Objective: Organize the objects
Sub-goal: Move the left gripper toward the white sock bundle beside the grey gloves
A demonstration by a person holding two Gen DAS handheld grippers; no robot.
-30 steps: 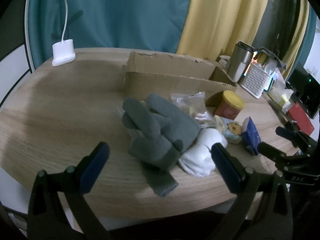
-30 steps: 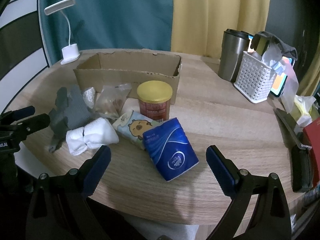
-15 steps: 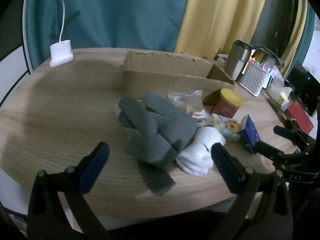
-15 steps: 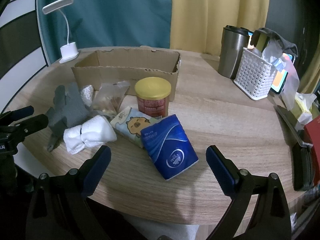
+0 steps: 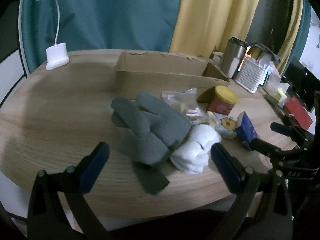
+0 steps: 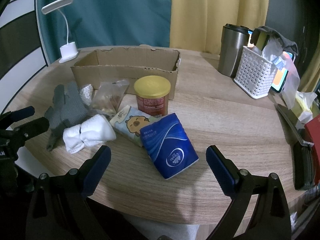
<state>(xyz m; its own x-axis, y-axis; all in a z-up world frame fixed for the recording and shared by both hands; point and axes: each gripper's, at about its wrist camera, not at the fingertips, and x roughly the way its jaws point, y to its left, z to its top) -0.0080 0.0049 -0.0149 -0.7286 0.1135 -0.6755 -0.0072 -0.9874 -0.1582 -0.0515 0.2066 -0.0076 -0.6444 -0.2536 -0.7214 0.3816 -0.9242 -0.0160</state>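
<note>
A grey knitted glove (image 5: 152, 132) lies near the table's front, with a rolled white sock (image 5: 197, 150) against its right side. My left gripper (image 5: 160, 156) hangs open just in front of both, holding nothing. My right gripper (image 6: 158, 156) is open too, level with a blue tissue pack (image 6: 169, 144). Beside the pack lie a cartoon tissue packet (image 6: 132, 124), a red can with a gold lid (image 6: 152, 95) and a clear snack bag (image 6: 109, 98). An open cardboard box (image 6: 128, 68) stands behind them; its inside is mostly hidden.
A white desk lamp (image 6: 68, 54) stands at the back left. At the right are a steel tumbler (image 6: 232, 50), a white basket (image 6: 255, 76) with bits in it, a red box (image 5: 298, 113) and a black object (image 6: 304, 166) by the table edge (image 6: 160, 216).
Both views shift slightly: the left gripper has drifted a little so the glove and sock sit lower and nearer. The right gripper has backed off slightly. Nothing was grasped.
</note>
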